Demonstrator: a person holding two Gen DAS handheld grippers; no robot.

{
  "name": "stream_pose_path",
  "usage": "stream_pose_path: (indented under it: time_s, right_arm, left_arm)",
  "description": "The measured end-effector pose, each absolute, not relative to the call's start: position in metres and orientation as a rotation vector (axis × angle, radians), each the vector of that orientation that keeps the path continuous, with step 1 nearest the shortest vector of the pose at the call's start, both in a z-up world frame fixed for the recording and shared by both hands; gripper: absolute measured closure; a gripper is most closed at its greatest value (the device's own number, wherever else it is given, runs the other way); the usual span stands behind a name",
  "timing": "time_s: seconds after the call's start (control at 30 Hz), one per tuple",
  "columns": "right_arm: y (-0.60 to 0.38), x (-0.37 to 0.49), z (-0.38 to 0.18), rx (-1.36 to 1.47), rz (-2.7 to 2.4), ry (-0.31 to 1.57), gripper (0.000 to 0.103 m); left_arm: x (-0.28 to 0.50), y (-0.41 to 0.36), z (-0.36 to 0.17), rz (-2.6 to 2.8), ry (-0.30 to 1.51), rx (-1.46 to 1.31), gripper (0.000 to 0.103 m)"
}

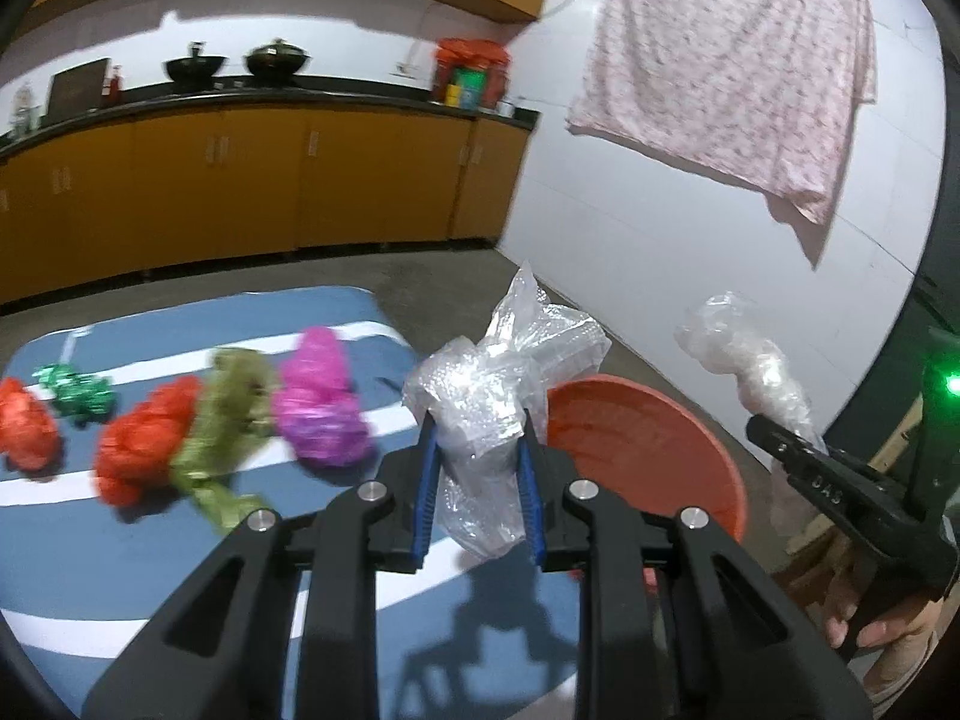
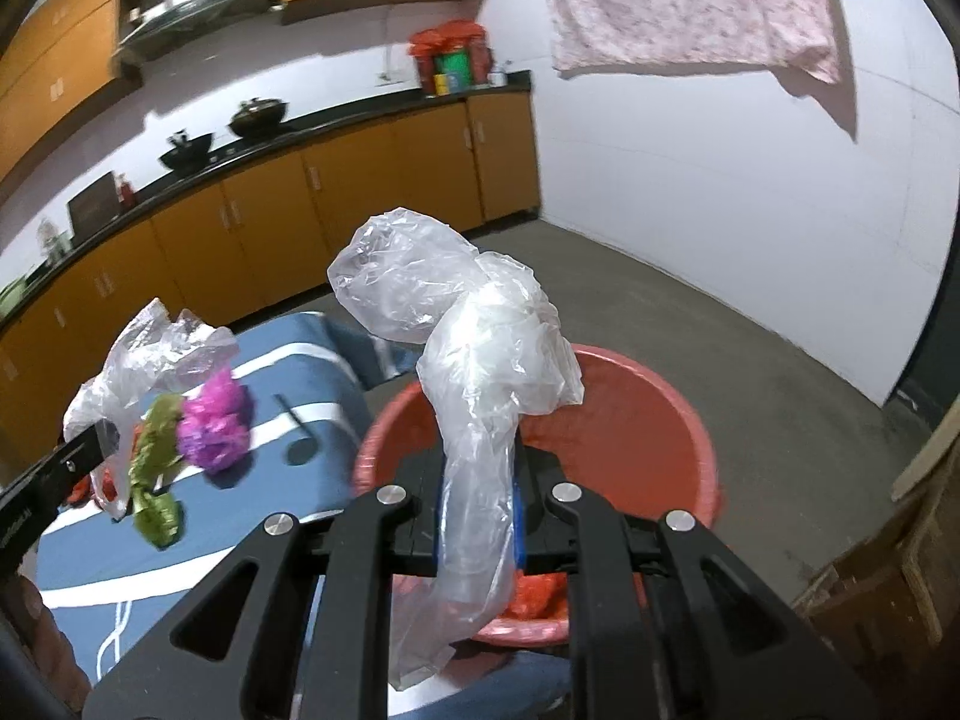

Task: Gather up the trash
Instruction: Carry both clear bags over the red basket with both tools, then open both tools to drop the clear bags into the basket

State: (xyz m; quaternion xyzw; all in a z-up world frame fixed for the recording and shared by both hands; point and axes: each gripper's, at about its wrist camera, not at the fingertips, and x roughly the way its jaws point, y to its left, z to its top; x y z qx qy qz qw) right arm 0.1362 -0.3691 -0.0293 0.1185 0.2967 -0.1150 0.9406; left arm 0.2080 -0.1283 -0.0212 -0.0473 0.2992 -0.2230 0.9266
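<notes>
left gripper (image 1: 480,474) clamped on crumpled clear bubble-wrap bag (image 1: 498,384); right gripper (image 2: 480,510) clamped on clear plastic bag (image 2: 474,360). centre both over round orange plastic basin (image 2: 636,438) beyond blue mat's (image 1: 180,540) edge before releasing.

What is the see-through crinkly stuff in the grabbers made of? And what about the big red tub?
The clear bag in the left gripper looks like thin plastic film: see-through, shiny, wrinkled, partly bubbly like bubble wrap. The other clear bag in the right gripper looks like the same soft, glossy film. The red tub seems to be hard moulded plastic, smooth with a rolled rim.
</notes>
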Motion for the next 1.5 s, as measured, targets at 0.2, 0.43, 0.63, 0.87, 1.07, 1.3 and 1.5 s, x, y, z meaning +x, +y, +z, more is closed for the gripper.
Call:
stream_pose_path:
  time_s: [0.2, 0.43, 0.63, 0.87, 1.07, 1.3, 1.5]
  right_arm:
    - [-0.391, 0.14, -0.041, 0.28, -0.268, 0.621, 0.088]
    - [-0.413, 0.141, -0.049, 0.333, -0.289, 0.623, 0.088]
    - [-0.423, 0.144, -0.055, 0.357, -0.295, 0.632, 0.088]
    - [-0.425, 0.147, -0.059, 0.379, -0.303, 0.638, 0.088]
    - [-0.428, 0.148, -0.061, 0.394, -0.315, 0.644, 0.088]
    - [-0.427, 0.152, -0.062, 0.397, -0.317, 0.653, 0.088]
    - [-0.429, 0.154, -0.065, 0.404, -0.296, 0.665, 0.087]
  left_arm:
    - [0.216, -0.181, -0.032, -0.527, 0.639, -0.06, 0.079]
    - [0.226, -0.214, -0.044, -0.565, 0.671, -0.038, 0.079]
    - [0.231, -0.234, -0.055, -0.596, 0.694, -0.029, 0.079]
    - [0.234, -0.246, -0.062, -0.618, 0.703, -0.02, 0.079]
    - [0.24, -0.253, -0.068, -0.618, 0.721, -0.024, 0.079]
    - [0.247, -0.259, -0.075, -0.621, 0.741, -0.026, 0.079]
    - [0.25, -0.267, -0.079, -0.628, 0.75, -0.021, 0.077]
